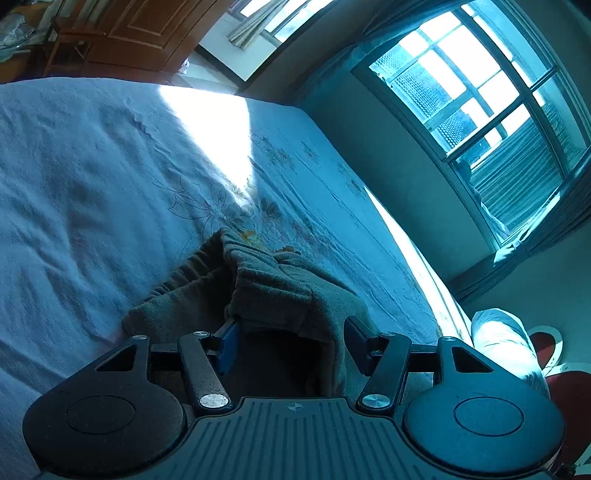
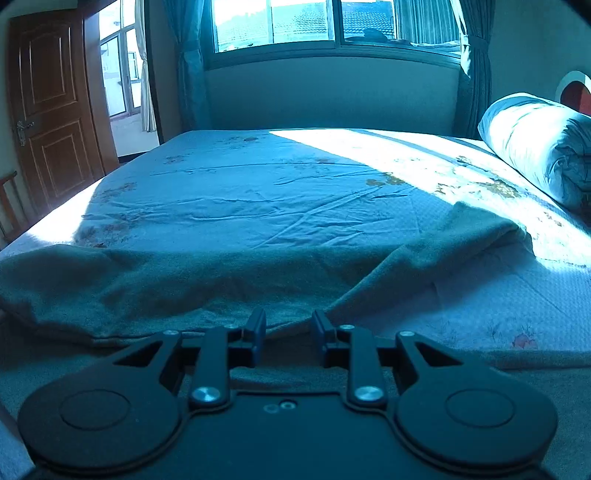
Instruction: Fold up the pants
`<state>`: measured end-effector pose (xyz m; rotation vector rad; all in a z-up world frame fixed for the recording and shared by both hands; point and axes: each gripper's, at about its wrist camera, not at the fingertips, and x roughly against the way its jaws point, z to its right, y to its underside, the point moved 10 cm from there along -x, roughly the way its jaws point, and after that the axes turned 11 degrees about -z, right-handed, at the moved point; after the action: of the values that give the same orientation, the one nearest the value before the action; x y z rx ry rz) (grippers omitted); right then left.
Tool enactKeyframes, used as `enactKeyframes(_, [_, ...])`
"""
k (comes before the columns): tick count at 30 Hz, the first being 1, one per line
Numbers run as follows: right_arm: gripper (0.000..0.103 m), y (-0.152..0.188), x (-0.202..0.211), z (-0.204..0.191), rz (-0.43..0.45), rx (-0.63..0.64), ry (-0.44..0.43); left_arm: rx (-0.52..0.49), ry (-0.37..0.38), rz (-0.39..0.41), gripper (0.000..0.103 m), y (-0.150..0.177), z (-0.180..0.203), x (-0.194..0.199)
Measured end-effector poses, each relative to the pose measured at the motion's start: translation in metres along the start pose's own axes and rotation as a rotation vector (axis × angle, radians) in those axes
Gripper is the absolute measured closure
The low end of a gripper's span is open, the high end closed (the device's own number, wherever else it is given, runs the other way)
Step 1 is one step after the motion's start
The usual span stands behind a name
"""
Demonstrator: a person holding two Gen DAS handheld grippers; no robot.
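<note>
Presently: grey pants (image 2: 207,280) spread on floral bed (image 2: 258,184); rolled quilt (image 2: 539,147) near bed's edge. Left gripper (image 1: 291,328) jaws released around bunched waistband; right gripper (image 2: 288,326) jaws released, cloth beneath.

Blue-tinted fisheye views; window (image 2: 273,22) sunlight glares on bed (image 2: 258,184).

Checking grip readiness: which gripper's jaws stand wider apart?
The left gripper: pants bunch in its wide gap. The right gripper shows a narrower gap.

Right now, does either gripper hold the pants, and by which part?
Neither holds them. The left gripper is open with bunched pants between its jaws, pads not pressing. The right gripper is open over the pants' near edge.
</note>
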<state>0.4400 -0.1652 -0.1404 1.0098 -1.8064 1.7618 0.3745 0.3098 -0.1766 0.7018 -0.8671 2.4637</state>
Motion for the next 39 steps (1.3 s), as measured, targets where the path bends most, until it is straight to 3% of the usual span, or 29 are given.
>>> enactKeyframes(5, [0.078, 0.002, -0.023, 0.012, -0.044, -0.183, -0.048, 0.125, 0.054, -0.013, 0.044, 0.0, -0.002, -0.019])
enactKeyframes(7, [0.065, 0.002, -0.037, 0.019, -0.071, -0.288, -0.089, 0.175, 0.067, -0.02, 0.044, -0.003, -0.007, -0.027])
enactKeyframes(11, [0.065, 0.001, -0.059, 0.033, -0.106, -0.442, -0.137, 0.259, 0.109, -0.037, 0.044, -0.009, -0.015, -0.04])
enactKeyframes(14, [0.065, 0.0, -0.07, 0.037, -0.136, -0.483, -0.164, 0.268, 0.116, -0.027, 0.044, -0.015, -0.017, -0.046])
enactKeyframes(15, [0.071, 0.0, -0.074, 0.037, -0.152, -0.482, -0.163, 0.259, 0.109, -0.027, 0.046, -0.016, -0.017, -0.048])
enactKeyframes(16, [0.092, 0.001, -0.076, 0.039, -0.161, -0.485, -0.162, 0.245, 0.103, -0.035, 0.059, -0.017, -0.017, -0.052])
enactKeyframes(17, [0.102, 0.001, -0.081, 0.041, -0.183, -0.505, -0.191, 0.231, 0.106, -0.046, 0.066, -0.018, -0.016, -0.056])
enactKeyframes(21, [0.103, -0.007, -0.073, 0.044, -0.169, -0.491, -0.245, 0.12, 0.097, -0.073, 0.073, -0.034, -0.004, -0.067])
enactKeyframes(23, [0.103, -0.027, -0.041, 0.04, -0.06, -0.437, -0.274, 0.023, 0.173, -0.071, 0.075, -0.059, 0.018, -0.061])
enactKeyframes(25, [0.103, -0.044, -0.001, 0.036, 0.046, -0.37, -0.3, -0.082, 0.308, -0.044, 0.075, -0.084, 0.05, -0.042])
enactKeyframes(27, [0.103, -0.041, 0.044, 0.032, 0.145, -0.282, -0.296, -0.229, 0.421, -0.021, 0.075, -0.09, 0.067, -0.017])
enactKeyframes(28, [0.103, -0.027, 0.053, 0.033, 0.163, -0.276, -0.301, -0.253, 0.356, -0.067, 0.075, -0.086, 0.05, -0.024])
enactKeyframes(30, [0.103, 0.031, 0.02, 0.033, -0.05, -0.26, -0.27, -0.209, 0.17, -0.237, 0.075, -0.061, -0.006, -0.054])
enactKeyframes(31, [0.103, 0.05, 0.013, 0.033, -0.089, -0.262, -0.259, -0.252, 0.089, -0.29, 0.075, -0.047, -0.023, -0.06])
enactKeyframes(33, [0.103, 0.067, 0.013, 0.028, -0.097, -0.277, -0.256, -0.262, 0.085, -0.332, 0.075, -0.031, -0.038, -0.063])
enactKeyframes(39, [0.103, 0.058, 0.039, 0.022, -0.051, -0.298, -0.246, -0.227, 0.16, -0.301, 0.075, -0.038, -0.04, -0.054])
